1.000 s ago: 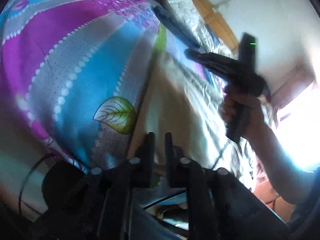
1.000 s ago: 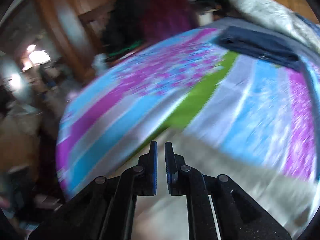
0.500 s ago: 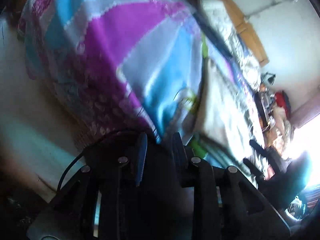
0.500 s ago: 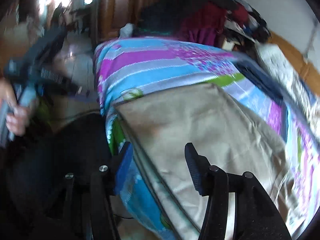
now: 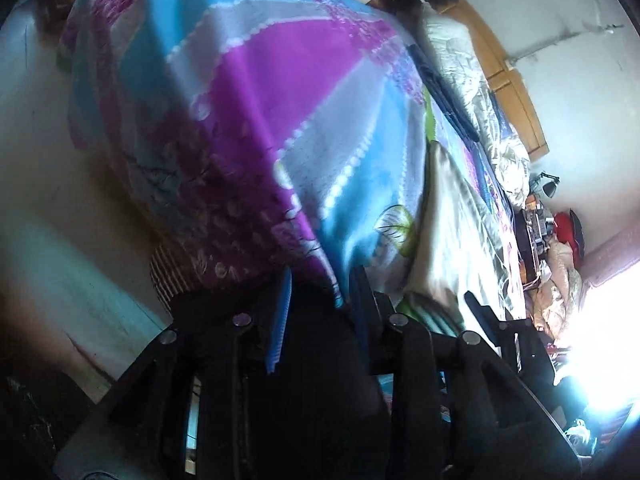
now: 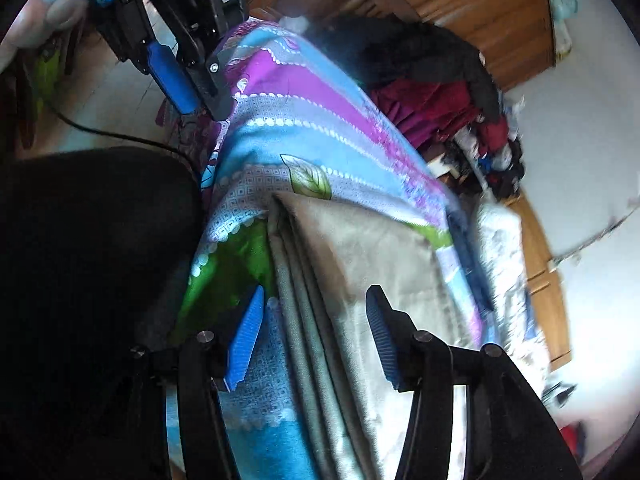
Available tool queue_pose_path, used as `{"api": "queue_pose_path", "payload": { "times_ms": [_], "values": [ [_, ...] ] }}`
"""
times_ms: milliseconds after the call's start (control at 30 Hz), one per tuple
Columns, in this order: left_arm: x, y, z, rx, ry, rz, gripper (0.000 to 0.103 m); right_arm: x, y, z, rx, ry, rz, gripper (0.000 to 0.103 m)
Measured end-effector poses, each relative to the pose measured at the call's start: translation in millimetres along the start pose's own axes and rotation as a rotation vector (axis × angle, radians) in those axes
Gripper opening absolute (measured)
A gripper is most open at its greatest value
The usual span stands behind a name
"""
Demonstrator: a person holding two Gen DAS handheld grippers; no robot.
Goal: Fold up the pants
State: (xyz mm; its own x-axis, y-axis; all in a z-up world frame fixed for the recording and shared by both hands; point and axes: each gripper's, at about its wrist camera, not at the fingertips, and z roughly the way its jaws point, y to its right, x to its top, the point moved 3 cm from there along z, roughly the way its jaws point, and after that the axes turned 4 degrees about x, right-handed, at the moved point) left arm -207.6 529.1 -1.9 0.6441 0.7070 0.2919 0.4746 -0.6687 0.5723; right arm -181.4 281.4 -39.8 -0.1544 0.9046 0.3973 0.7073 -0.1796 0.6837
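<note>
The beige pants [image 6: 360,264] lie folded in a flat stack on the colourful striped bedspread [image 6: 304,120], close to the bed's near edge. My right gripper [image 6: 314,300] hovers open just above the folded edge, its blue pads [image 6: 246,332] apart and holding nothing. In the left wrist view the pants [image 5: 452,208] sit to the right. My left gripper [image 5: 320,300] is open over the bed's corner, off the pants, with nothing in it. It also shows in the right wrist view as the left gripper [image 6: 200,100] at the top left.
A folded dark blue garment [image 5: 448,96] and a white quilt [image 5: 460,52] lie along the bed's far side. Piled dark and red clothes [image 6: 432,76] and a wooden wardrobe [image 6: 480,0] stand beyond. A black rounded object [image 6: 80,248] sits by the bed edge, a cable [image 6: 120,136] behind it.
Both grippers went from shut to open and pulled back toward the bed's near edge. The pants now lie folded and free of both grippers.
</note>
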Motion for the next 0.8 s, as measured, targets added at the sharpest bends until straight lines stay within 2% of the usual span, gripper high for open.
{"api": "queue_pose_path", "payload": {
  "times_ms": [133, 333, 467, 800],
  "values": [
    [1.5, -5.8, -1.8, 0.003, -0.004, -0.027, 0.032, 2.8, 0.4, -0.6, -0.027, 0.012, -0.007, 0.053],
    [4.2, -6.8, 0.9, 0.019, -0.009, -0.010, 0.035, 6.7, 2.0, -13.1, -0.030, 0.011, -0.012, 0.053],
    [2.8, -8.9, 4.1, 0.017, -0.017, -0.013, 0.035, 12.7, 1.8, -21.6, -0.020, 0.048, -0.014, 0.053],
    [-4.8, -14.8, 4.6, 0.030, -0.033, -0.019, 0.035, 21.4, -3.2, 1.1, -0.033, 0.021, -0.036, 0.052]
  ]
}}
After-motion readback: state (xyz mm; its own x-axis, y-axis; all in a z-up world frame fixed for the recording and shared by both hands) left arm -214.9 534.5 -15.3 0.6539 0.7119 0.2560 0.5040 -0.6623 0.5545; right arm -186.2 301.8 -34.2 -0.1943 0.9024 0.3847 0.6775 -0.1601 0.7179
